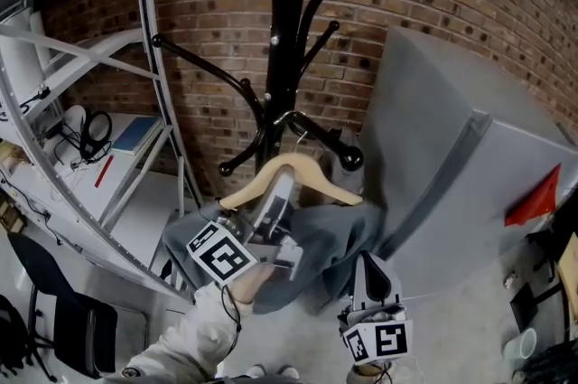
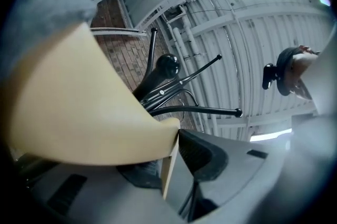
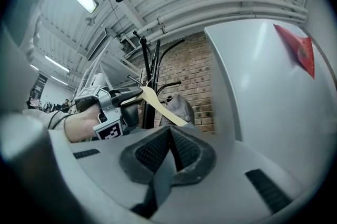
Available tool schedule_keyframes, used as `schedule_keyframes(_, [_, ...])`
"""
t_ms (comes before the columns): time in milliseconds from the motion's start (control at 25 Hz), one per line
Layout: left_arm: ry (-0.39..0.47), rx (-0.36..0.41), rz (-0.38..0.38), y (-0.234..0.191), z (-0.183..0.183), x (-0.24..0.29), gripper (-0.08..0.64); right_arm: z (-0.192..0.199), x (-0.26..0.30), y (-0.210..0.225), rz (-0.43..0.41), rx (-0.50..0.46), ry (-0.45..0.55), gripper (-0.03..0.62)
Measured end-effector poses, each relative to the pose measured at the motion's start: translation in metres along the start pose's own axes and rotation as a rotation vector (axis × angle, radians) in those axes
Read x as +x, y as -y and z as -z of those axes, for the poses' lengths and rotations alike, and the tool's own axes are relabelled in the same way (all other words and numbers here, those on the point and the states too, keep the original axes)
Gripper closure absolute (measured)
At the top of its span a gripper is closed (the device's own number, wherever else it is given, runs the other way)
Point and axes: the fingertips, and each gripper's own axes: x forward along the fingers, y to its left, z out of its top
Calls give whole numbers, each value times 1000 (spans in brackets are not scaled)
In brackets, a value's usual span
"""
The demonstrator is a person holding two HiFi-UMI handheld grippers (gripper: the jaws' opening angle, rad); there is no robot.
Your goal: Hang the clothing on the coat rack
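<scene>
A black coat rack (image 1: 287,30) stands against the brick wall. Just below its lower arms is a wooden hanger (image 1: 316,174) with a grey garment (image 1: 334,233) draped on it. My left gripper (image 1: 282,192) is shut on the middle of the hanger, whose pale wood (image 2: 79,112) fills the left gripper view, with the rack's arms (image 2: 163,72) behind it. The hanger's metal hook is close to a ball-tipped arm (image 1: 350,158); I cannot tell whether it rests on it. My right gripper (image 1: 372,269) is lower right, shut on a fold of the grey garment (image 3: 158,175).
A large grey cabinet (image 1: 470,174) with a red triangular sticker (image 1: 535,197) stands close at the right of the rack. White metal shelving (image 1: 81,84) runs along the left, with a black chair (image 1: 54,301) in front. A white cup (image 1: 522,344) sits at the bottom right.
</scene>
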Motion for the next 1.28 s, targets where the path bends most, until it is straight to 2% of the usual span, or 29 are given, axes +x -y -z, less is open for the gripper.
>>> schedule_keyframes(240, [28, -59, -97, -40, 9, -8, 463, 6, 0, 1, 2, 7, -11, 571])
schedule_keyframes(400, [25, -71, -145, -63, 19, -19, 463, 13, -1, 2, 4, 17, -24, 571])
schedule_keyframes(680, [21, -47, -129, -69, 19, -21, 461, 19, 1, -3, 0, 34, -31, 571])
schedule_keyframes(840, [30, -31, -120, -70, 18, -24, 388, 23, 2, -8, -16, 44, -35, 571])
schedule_keyframes(1120, [23, 29, -166, -74, 23, -29, 388, 22, 2, -10, -25, 45, -31, 571])
schedule_keyframes(1280, [14, 7, -184, -82, 31, -37, 380, 23, 1, -9, -22, 45, -37, 571])
